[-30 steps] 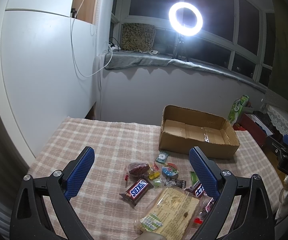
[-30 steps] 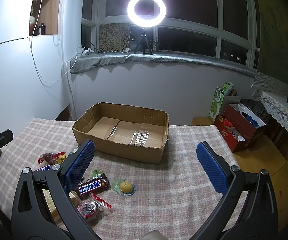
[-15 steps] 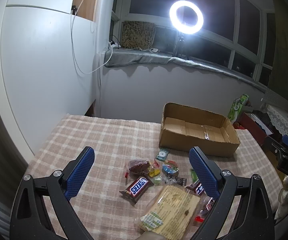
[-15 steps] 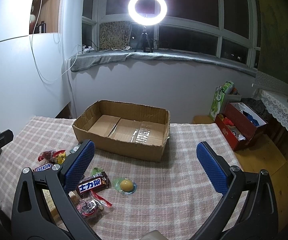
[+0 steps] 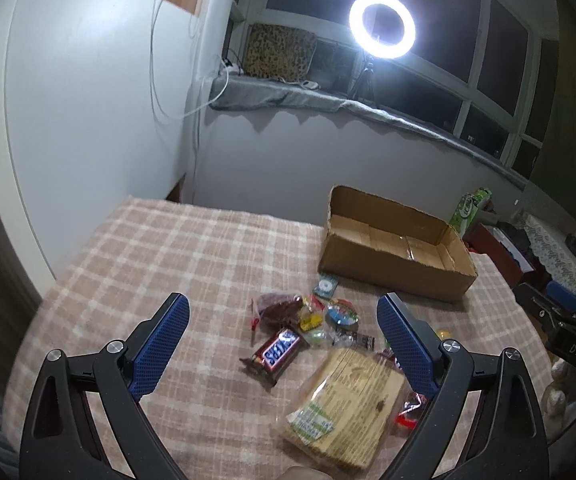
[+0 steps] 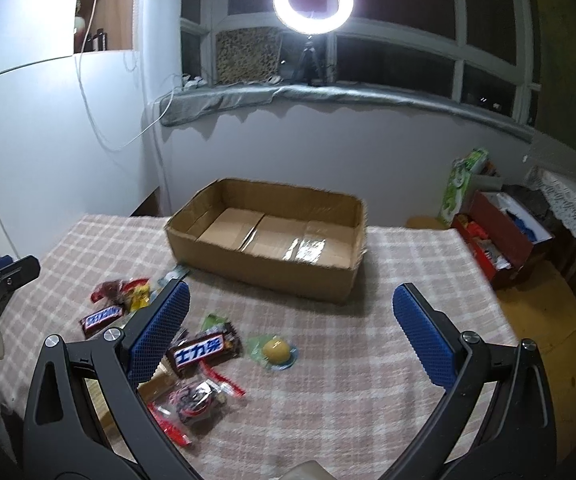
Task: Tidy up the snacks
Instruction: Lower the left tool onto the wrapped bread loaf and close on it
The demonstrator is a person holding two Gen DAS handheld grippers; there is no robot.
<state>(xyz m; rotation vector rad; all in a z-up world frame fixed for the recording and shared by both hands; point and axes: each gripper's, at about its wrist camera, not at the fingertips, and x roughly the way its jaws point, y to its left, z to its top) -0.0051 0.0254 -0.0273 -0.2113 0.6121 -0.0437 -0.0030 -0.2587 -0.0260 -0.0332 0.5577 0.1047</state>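
The left gripper [image 5: 284,344] is wide open and holds nothing. The right gripper [image 6: 290,330] is wide open too, its blue pads [image 6: 422,338] far apart.

Table [image 6: 388,340] covered in matt woven cloth, pink-and-cream check. Cardboard box [image 6: 264,268]: plain brown corrugated board, matt, ragged cut rims, with a glossy strip of clear tape [image 6: 306,249] on its floor. Snack wrappers [image 5: 278,350] are shiny plastic film; each tool [image 5: 284,346] has matt black plastic arms, bright metal rivets and blue dimpled pads [image 5: 160,346].
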